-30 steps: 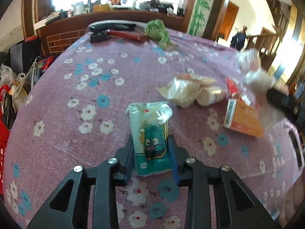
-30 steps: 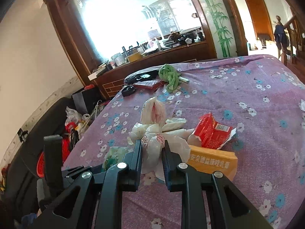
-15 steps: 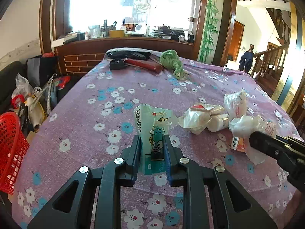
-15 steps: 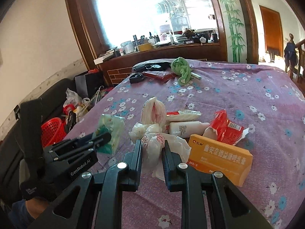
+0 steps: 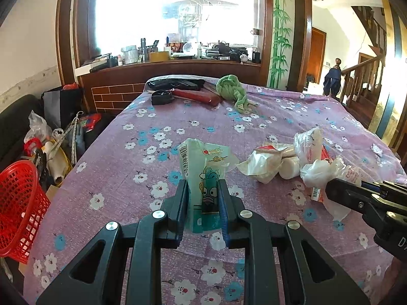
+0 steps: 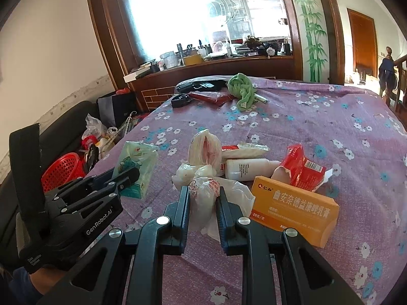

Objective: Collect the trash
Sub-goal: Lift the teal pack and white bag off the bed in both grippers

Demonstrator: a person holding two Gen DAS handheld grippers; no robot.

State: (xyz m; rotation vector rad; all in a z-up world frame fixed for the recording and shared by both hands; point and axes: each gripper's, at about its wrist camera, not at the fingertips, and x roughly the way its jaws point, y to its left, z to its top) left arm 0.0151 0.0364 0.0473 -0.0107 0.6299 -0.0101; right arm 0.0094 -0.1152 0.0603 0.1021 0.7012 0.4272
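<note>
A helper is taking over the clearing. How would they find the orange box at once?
On the purple flowered tablecloth, look at the trash pile near the front edge. The orange box lies flat at its right end, just in front of the torn red wrapper. It is the only rigid cardboard carton there, printed with white characters.

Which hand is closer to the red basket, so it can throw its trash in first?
Left. Its tool is shut on the green tissue pack, and the red basket sits on the floor on that side. The right tool, shut on the white plastic bag, is farther away.
</note>
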